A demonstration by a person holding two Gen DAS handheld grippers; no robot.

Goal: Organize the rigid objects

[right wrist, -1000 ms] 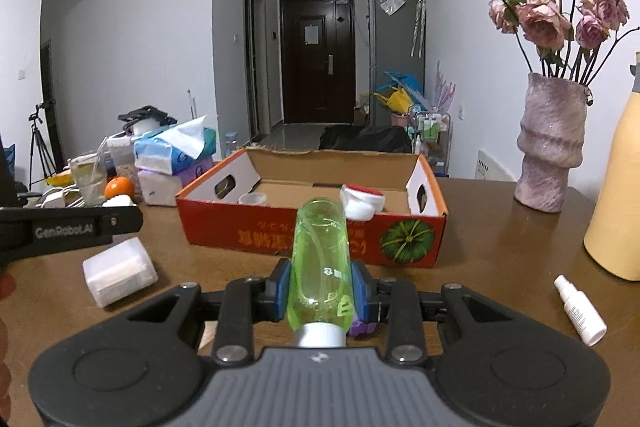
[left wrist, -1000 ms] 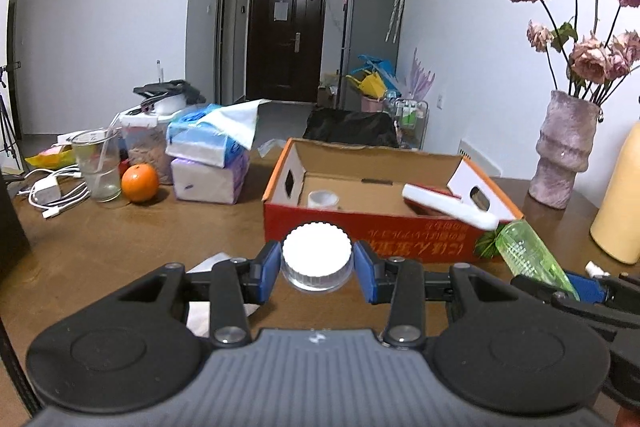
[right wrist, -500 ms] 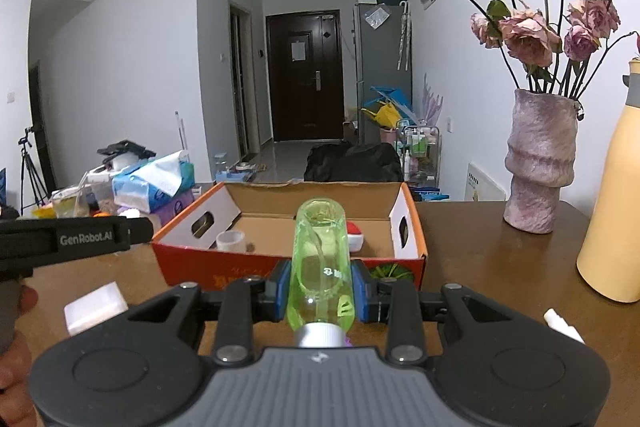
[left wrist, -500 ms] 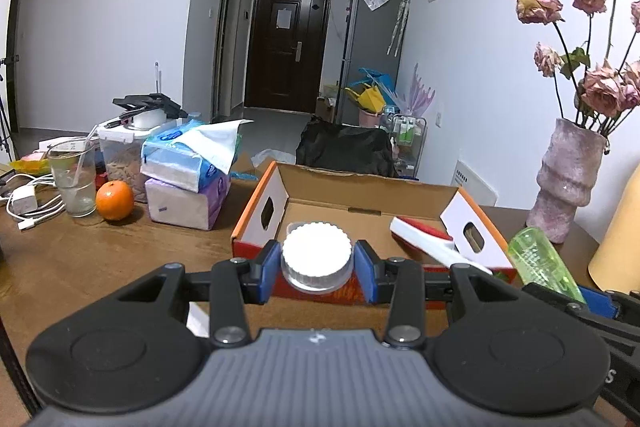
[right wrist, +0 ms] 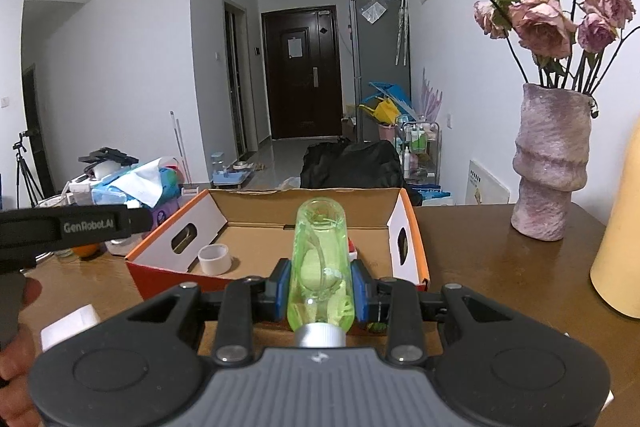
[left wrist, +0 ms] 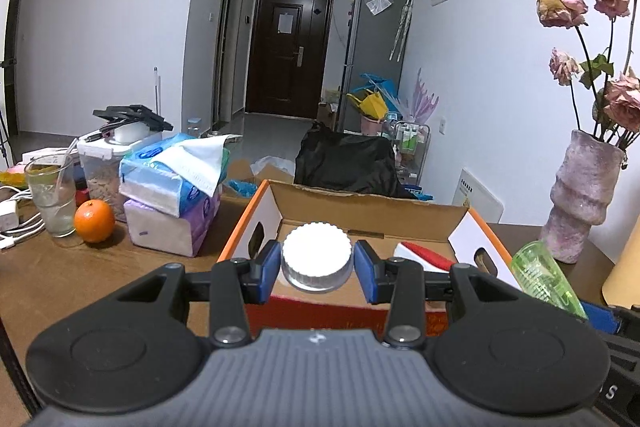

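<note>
My left gripper (left wrist: 317,265) is shut on a small clear jar with a white ribbed lid (left wrist: 317,254), held above the near wall of the orange cardboard box (left wrist: 248,227). My right gripper (right wrist: 320,287) is shut on a green translucent bottle (right wrist: 320,255) with a silver cap toward me, held over the box's near wall (right wrist: 160,275). The bottle also shows at the right in the left wrist view (left wrist: 544,279). Inside the box lie a roll of white tape (right wrist: 214,259) and a white and red object (left wrist: 420,255).
Tissue packs (left wrist: 172,203), an orange (left wrist: 94,226), a glass (left wrist: 52,199) and a food container stand left of the box. A purple vase with dried roses (right wrist: 552,163) and a yellow bottle (right wrist: 620,247) stand at the right. A small white box (right wrist: 72,325) lies at the near left.
Both grippers have risen and moved forward with their objects, from in front of the box to above its near wall. The box interior now shows more.
</note>
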